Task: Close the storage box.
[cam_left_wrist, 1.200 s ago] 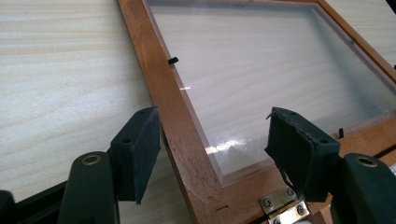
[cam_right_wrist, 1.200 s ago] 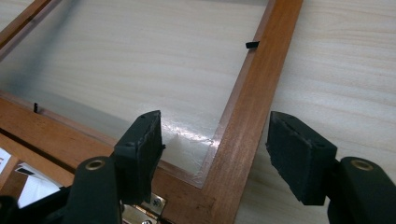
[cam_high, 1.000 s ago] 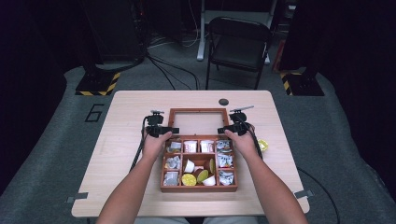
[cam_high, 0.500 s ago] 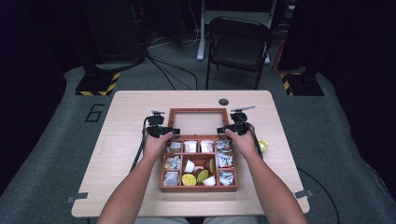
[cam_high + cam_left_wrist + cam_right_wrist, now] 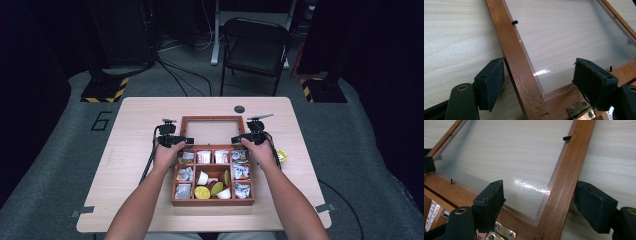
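The lid (image 5: 212,131) lies flat on the table (image 5: 135,150), hinged open at 12 o'clock of the box (image 5: 213,201). The left gripper (image 5: 539,83) straddles the lid's left rail: one pad (image 5: 495,80) touches or nearly touches the rail's outer edge, the other sits over the clear pane, apart from the wood. The right gripper (image 5: 540,206) straddles the right rail (a mirror of the left), with a gap on both sides. Both sets of jaws stand wide and grip nothing.

Against the earlier frames, both pairs of jaws have just been opening with the rail between them; hands and lid lie as before.

In the high view the left gripper (image 5: 172,140) sits at the lid's 8 o'clock and the right gripper (image 5: 248,137) at its 4 o'clock. A brass hinge (image 5: 581,110) lies just under the left gripper's jaws. Bare table runs toward 9 and 3 o'clock; a dark disc (image 5: 239,109) lies at 1 o'clock near the far edge.
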Tool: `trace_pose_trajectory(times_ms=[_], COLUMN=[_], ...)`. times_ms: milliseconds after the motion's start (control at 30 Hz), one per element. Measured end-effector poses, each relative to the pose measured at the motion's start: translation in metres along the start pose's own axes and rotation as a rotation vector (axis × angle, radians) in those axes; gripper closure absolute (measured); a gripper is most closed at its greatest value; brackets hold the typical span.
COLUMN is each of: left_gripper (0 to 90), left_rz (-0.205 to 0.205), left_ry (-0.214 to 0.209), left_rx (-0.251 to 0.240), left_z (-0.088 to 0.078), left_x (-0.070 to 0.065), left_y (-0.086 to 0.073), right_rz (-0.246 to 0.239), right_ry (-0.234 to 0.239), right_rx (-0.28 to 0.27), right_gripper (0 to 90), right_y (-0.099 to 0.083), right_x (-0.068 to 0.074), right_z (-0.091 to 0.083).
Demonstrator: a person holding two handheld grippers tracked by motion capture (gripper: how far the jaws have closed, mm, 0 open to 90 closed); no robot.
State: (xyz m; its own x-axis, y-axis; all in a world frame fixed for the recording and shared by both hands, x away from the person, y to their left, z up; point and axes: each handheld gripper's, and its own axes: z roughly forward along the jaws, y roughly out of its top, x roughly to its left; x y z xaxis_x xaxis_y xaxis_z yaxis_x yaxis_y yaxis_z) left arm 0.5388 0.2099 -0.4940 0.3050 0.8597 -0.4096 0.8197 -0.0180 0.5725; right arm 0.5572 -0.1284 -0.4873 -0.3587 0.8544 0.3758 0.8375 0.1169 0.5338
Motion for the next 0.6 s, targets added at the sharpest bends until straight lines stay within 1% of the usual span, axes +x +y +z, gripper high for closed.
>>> trace_pose_trajectory(times_ms=[67,100,133,300,333,600], left_gripper=[25.1,25.0,24.5,23.0,23.1,23.7], left_rz=[-0.001,-0.012,-0.007,-0.013,-0.007,0.002], left_ry=[-0.004,-0.008,-0.01,-0.012,-0.011,-0.012], left_rx=[0.002,-0.002,0.0,0.001,0.003,0.006], left_z=[0.0004,0.0012,0.0015,0.0026,0.0025,0.001], left_x=[0.0,-0.0009,-0.0004,-0.0016,-0.0013,-0.0011], left_y=[0.0002,0.0,0.0001,-0.0003,-0.0001,0.0008], right_rz=[-0.004,-0.007,-0.007,-0.007,-0.006,0.0], right_ry=[0.0,-0.003,-0.002,-0.005,-0.007,-0.008], right_rx=[-0.002,-0.001,-0.001,-0.001,-0.001,0.003], right_gripper=[23.6,23.6,23.6,23.6,23.6,25.4], right_y=[0.0001,0.0003,0.0002,0.0003,0.0003,0.0014], right_x=[-0.0002,0.0002,0.0001,0.0006,0.0009,0.0007], right_z=[0.0004,0.0003,0.0004,0.0003,0.0002,-0.0005])
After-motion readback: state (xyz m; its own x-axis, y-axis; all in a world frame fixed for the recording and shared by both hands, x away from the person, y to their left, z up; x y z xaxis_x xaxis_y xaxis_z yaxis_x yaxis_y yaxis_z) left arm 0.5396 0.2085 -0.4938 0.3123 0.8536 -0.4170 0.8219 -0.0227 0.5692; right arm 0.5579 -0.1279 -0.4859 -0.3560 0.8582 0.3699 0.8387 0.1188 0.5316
